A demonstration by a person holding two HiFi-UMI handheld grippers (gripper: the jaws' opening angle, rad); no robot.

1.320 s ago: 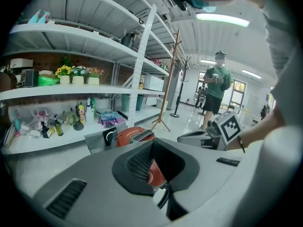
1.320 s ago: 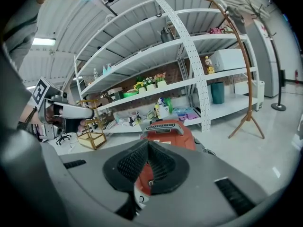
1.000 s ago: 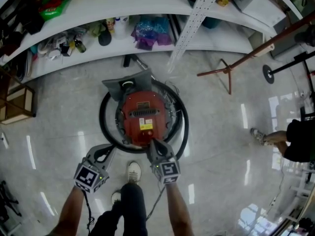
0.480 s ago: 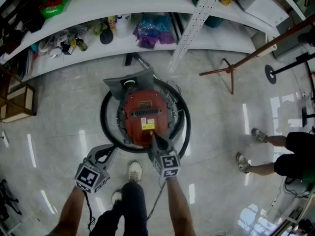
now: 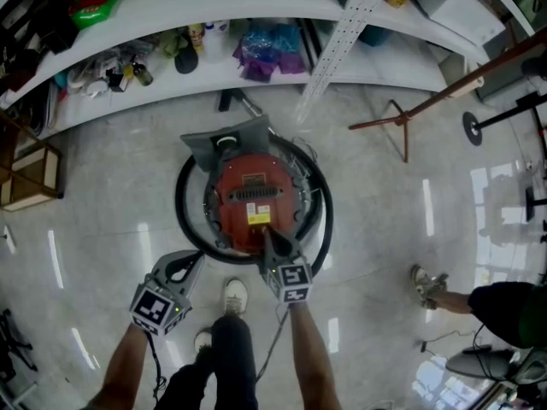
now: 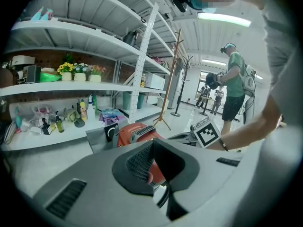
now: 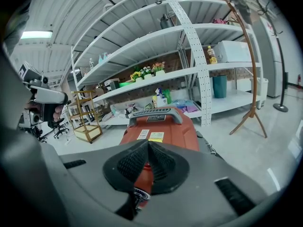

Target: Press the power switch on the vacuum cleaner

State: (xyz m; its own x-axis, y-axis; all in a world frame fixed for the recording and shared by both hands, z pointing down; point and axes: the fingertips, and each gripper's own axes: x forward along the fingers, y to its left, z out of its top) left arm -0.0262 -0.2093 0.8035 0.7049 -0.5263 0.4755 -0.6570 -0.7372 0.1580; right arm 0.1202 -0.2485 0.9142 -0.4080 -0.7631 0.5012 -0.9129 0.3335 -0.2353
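- The red vacuum [image 5: 250,196] sits on the floor [image 5: 102,203] in front of the shelf [image 5: 256,7], with a black hose [image 5: 181,203] looped round it.
- The right gripper [image 5: 267,237] is clenched, its tips meeting with nothing between them. Its nose is at the near edge of the vacuum's top; from above I cannot tell whether it touches or hangs just over it.
- The switch is hard to pick out, because the gripper covers that spot from above. In the right gripper view only a small round part [image 7: 138,193] shows through the gap under the pads, and that may be it.
- The left gripper [image 5: 192,260] is clenched too and empty. It is held beside the vacuum, by the hose's near-left bend, apart from the red body.
- A person [image 5: 504,310] at the right is cut off by the frame edge.
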